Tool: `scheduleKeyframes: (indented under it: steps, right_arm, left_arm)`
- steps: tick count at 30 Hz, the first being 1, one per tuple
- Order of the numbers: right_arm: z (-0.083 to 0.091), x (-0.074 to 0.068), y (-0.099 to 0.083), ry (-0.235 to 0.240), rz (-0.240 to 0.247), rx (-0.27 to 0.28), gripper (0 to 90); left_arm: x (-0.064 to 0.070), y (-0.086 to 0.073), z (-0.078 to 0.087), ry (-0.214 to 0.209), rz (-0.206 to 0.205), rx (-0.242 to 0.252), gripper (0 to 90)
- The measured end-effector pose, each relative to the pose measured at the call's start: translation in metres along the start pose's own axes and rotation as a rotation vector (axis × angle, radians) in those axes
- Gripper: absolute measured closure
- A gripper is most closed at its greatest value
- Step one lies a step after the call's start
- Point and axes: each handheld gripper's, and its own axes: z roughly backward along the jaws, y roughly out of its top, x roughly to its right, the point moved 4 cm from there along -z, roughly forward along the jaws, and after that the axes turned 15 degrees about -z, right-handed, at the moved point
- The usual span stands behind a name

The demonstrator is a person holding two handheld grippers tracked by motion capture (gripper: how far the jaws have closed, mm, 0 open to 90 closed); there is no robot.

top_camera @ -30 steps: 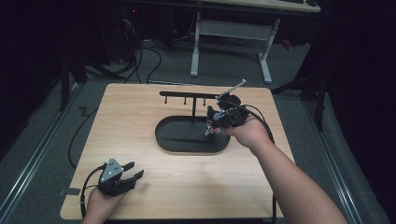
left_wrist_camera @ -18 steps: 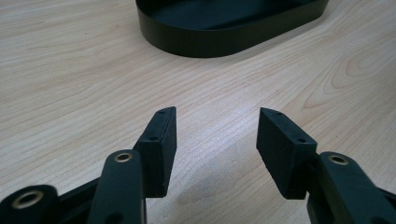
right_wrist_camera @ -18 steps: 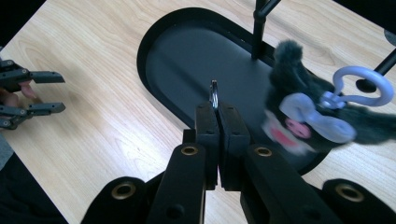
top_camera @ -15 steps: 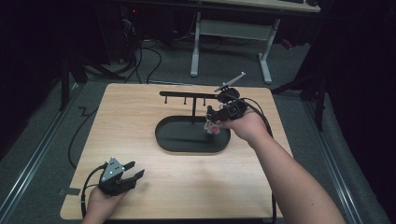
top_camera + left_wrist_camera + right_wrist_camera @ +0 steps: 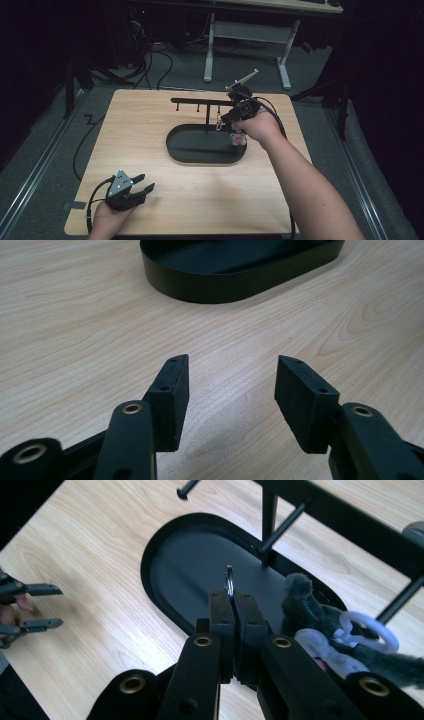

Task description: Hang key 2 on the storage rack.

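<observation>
Key ring pinched above the black tray.
The right gripper (image 5: 231, 611) clamps a metal key ring (image 5: 229, 581) over the oval tray (image 5: 200, 153), beside the peg rack (image 5: 200, 101); the left gripper (image 5: 231, 385) rests spread apart on the wooden table (image 5: 150, 125).

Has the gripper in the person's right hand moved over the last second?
Yes. The right gripper has risen from the black oval tray toward the black peg rack.
</observation>
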Motion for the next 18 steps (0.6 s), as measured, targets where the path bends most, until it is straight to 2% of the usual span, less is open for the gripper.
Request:
scheduleKeyframes:
  steps: [6,11,18]
  right_arm:
    - [-0.003,-0.002,0.010,0.004,-0.003,0.012,89.3]
    - [-0.005,0.002,0.016,-0.003,-0.010,0.016,89.4]
    - [-0.008,0.006,0.020,-0.009,-0.023,0.018,89.3]
  left_arm:
    - [-0.001,-0.002,0.001,0.002,0.003,0.000,48.4]
    - [-0.001,-0.002,0.003,0.005,0.005,0.002,48.5]
    - [0.001,-0.001,0.004,0.006,-0.013,0.001,48.6]
